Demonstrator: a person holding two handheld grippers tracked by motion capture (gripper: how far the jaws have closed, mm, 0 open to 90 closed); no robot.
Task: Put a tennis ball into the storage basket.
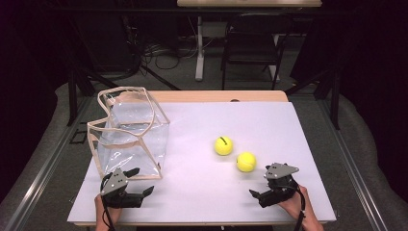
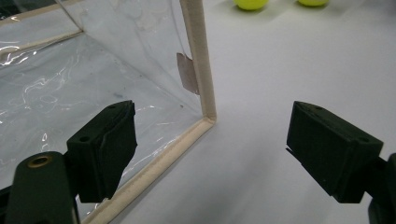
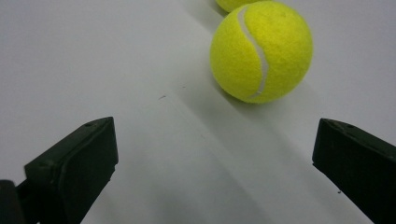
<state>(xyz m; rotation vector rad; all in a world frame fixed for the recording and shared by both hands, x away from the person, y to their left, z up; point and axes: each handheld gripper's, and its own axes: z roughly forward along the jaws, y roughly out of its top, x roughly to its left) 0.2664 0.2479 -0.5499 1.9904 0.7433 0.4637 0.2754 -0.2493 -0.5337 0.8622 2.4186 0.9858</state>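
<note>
Two tennis balls lay right of centre on the white table [image 1: 202,192], the near ball [image 1: 246,161] just ahead of the right gripper [image 1: 263,185] and the far ball [image 1: 223,145] close behind it — apart, with a narrow strip of table between them. Both grippers sat near the table's front edge, each with its jaws spread wide and nothing between them. In the right gripper view the near ball [image 3: 260,51] rested ahead of the open jaws and untouched, with bare table between the pads; the far ball [image 3: 233,4] was cut off by the top of that picture.

One clear plastic bag [image 1: 130,132] with tan piping stood open-topped at the table's left, its near bottom corner just beside the left gripper [image 1: 143,180]. In the left gripper view that corner [image 2: 205,112] stood between the released jaws, nearer the left one, though whether the pad touched the piping could not be made out. A small pale tab clung to the corner seam.

A broad stretch of bare table lay between bag and balls. The bag's left side stood close to the table's left edge — the balls lay well inside the right edge. The person's hands were cut off at the bottom of the high view. Beyond the table, a dark chair [image 1: 252,43] and floor cables were dim.
</note>
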